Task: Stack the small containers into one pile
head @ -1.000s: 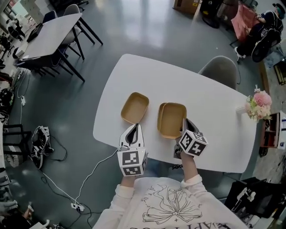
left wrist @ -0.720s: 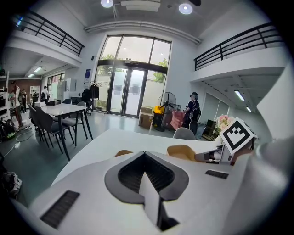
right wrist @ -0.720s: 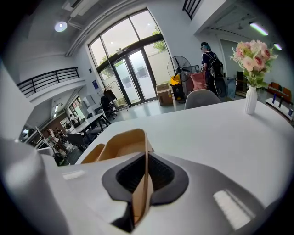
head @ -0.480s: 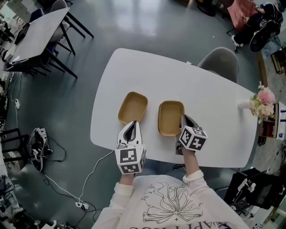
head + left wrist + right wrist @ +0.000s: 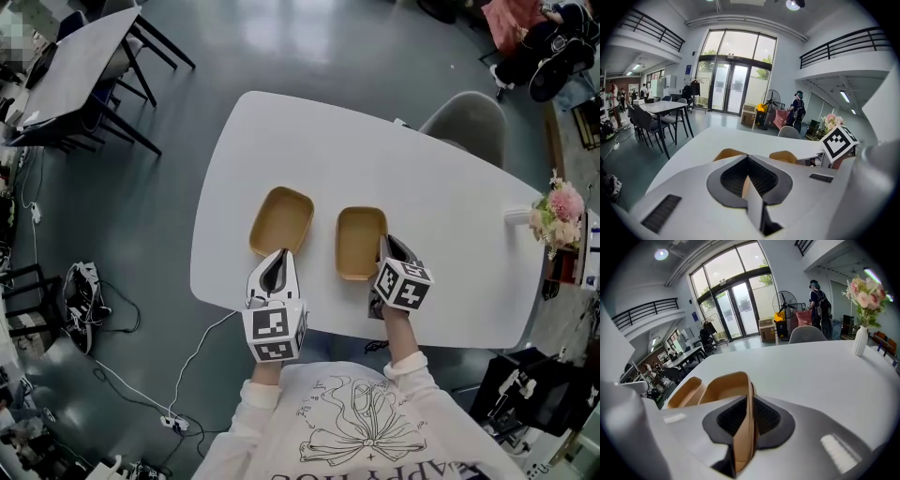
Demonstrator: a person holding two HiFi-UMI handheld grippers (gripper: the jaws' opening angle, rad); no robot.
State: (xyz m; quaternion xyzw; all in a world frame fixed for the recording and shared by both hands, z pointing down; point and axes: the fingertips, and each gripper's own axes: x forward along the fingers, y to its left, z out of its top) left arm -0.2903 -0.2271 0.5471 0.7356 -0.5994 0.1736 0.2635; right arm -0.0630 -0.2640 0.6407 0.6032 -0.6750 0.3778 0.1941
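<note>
Both grippers have sunk toward the white oval table [image 5: 431,187], and the right tan, round-cornered paper container [image 5: 361,234] now lies flat on it. The right gripper [image 5: 387,247] pinches that container's near wall, its jaws just easing apart, likely to let go. The left gripper [image 5: 276,264] is clamped on the near rim of the matching left container [image 5: 281,216], probably to lift it for stacking.

Head view: cannot see near rim of left container [image 5: 281,217] under left gripper [image 5: 280,253], nor near corner of right container [image 5: 360,239] under right gripper [image 5: 385,241]. Cannot tell whether single or nested. Left gripper view: only far rims visible. Cannot see seat of chair [image 5: 462,122] under table [image 5: 375,155].
</note>
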